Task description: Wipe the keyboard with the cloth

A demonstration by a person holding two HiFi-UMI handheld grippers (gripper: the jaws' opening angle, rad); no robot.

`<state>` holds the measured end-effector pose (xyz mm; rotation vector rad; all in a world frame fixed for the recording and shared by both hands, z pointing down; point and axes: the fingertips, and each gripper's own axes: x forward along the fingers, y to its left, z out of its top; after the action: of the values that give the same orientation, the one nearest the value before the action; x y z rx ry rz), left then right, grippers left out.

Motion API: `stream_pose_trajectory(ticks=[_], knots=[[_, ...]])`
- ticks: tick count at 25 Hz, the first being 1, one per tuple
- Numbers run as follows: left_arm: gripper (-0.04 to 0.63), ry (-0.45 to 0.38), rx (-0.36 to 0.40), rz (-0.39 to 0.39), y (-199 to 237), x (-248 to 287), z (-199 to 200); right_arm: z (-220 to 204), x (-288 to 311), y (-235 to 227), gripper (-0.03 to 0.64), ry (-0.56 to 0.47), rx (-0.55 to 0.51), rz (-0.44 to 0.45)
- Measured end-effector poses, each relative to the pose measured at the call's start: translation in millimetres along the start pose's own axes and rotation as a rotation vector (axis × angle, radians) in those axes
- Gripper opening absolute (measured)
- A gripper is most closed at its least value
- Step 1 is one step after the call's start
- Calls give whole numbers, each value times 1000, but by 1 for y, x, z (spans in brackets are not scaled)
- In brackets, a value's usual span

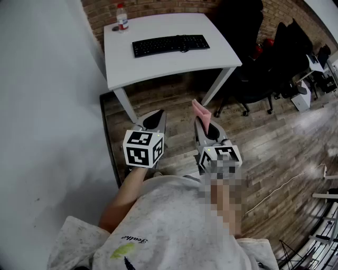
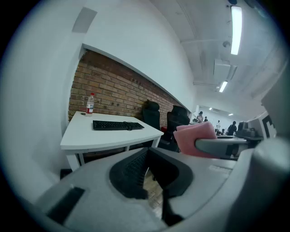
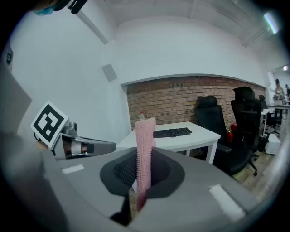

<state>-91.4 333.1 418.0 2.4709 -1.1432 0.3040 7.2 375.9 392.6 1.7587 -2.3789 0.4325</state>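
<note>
Two hand-held grippers sit side by side over the brown wooden plank floor (image 1: 264,142), both on the near side of the table. I report the left gripper (image 1: 156,118) clenched: its jaws meet at the tips and nothing is between them. Its marker cube (image 1: 142,148) faces up at the head camera.

The right gripper (image 1: 202,125) is clamped on the pink textured cloth (image 1: 200,109). In the right gripper view the cloth stands upright between the ribbed black pads (image 3: 123,170) as a narrow folded strip, and its top edge rises above the jaw tips. In the left gripper view the same cloth shows to the right, pinched in the neighbouring jaws.

The black flat keyboard (image 1: 170,45) lies on the white rectangular table (image 1: 174,66), toward the far side and roughly central. Its long edge runs left to right. It is well apart from both grippers, and the cloth touches no part of it.

A clear plastic bottle with a red label (image 1: 122,18) stands upright at the far left corner of the table, apart from the keyboard. A red brick wall (image 1: 148,6) runs behind the table. A plain white wall (image 1: 47,79) fills the left of the scene. Several black office chairs (image 1: 248,74) stand to the right of the table.

At the near edge I see the person's grey speckled shirt (image 1: 174,221) and a bare forearm (image 1: 124,198) leading to the left gripper.
</note>
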Motion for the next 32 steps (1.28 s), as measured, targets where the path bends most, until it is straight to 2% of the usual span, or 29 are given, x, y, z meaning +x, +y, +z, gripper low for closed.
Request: stream_pose_trajectory(ticks=[18, 26, 32], knots=[[-14, 12, -7, -35, 18, 14, 6, 2, 32, 11, 21, 19, 10, 14], [-14, 17, -16, 5, 48, 44, 14, 8, 81, -2, 21, 21, 20, 60], [-14, 20, -33, 73, 73, 87, 31, 20, 132, -26, 21, 33, 22, 136]])
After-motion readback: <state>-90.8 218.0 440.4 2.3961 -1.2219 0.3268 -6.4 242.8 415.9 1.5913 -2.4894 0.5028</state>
